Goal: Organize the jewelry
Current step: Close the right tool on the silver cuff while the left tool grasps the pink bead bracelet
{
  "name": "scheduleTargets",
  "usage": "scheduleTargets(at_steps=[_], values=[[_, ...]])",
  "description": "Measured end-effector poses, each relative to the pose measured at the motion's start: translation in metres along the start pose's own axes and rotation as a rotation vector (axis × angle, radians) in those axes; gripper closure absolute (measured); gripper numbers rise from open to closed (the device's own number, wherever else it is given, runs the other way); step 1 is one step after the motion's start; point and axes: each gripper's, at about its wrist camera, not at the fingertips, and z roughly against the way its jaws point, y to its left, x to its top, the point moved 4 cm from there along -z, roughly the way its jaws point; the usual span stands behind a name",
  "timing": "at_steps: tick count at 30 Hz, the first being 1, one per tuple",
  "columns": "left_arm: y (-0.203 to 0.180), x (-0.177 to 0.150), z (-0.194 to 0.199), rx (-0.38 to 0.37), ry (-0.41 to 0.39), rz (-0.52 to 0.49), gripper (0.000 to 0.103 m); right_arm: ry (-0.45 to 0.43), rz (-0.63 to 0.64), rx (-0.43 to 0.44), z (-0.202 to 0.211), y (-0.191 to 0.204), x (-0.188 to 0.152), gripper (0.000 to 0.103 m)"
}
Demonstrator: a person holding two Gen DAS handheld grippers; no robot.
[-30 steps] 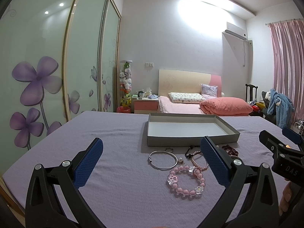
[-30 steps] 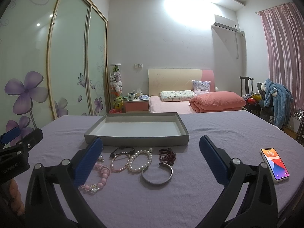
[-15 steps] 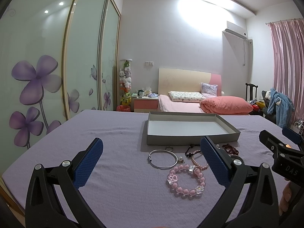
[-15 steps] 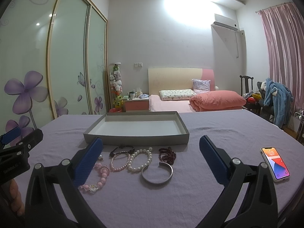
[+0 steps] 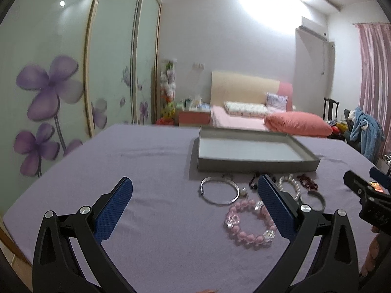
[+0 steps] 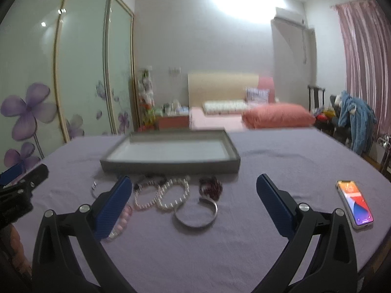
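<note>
A shallow grey tray [image 5: 256, 164] [image 6: 171, 166] lies on the purple table, empty. Before it lie a thin silver bangle [image 5: 219, 191], a pink bead bracelet [image 5: 249, 224], a pearl bracelet [image 6: 174, 195], a pink-white bead bracelet [image 6: 144, 199], a dark red bead bracelet [image 6: 211, 186] and an open silver cuff [image 6: 196, 216]. My left gripper [image 5: 195, 207] is open and empty, above the table left of the jewelry. My right gripper [image 6: 194, 206] is open and empty, above the cuff and the pearls.
A phone [image 6: 354, 204] with a lit screen lies on the table at the right. The purple tablecloth [image 5: 146, 161] covers the whole table. Sliding wardrobe doors stand at the left. A bed and a chair with clothes stand behind.
Both grippers have moved forward and down toward the jewelry. The left one has shifted left. Both stay open. The jewelry has not moved.
</note>
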Motion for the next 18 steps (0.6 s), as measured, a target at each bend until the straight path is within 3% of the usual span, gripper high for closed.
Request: scheduleTargets(at_steps=[8, 12, 16, 18], values=[[0.003, -0.014, -0.017, -0.060, 0.165, 0.028, 0.002, 0.315, 0.016, 0.006, -0.050, -0.004, -0.023, 0.004], [0.004, -0.018, -0.024, -0.094, 0.220, 0.025, 0.002, 0.420, 0.058, 0.000, -0.072, 0.001, -0.032, 0.005], [0.004, -0.021, -0.031, -0.104, 0.267, 0.006, 0.002, 0.496, 0.067, -0.002, -0.091, 0.002, -0.042, 0.024], [0.004, -0.023, -0.034, -0.100, 0.285, -0.003, 0.002, 0.499, 0.047, -0.002, -0.096, 0.001, -0.041, 0.025]])
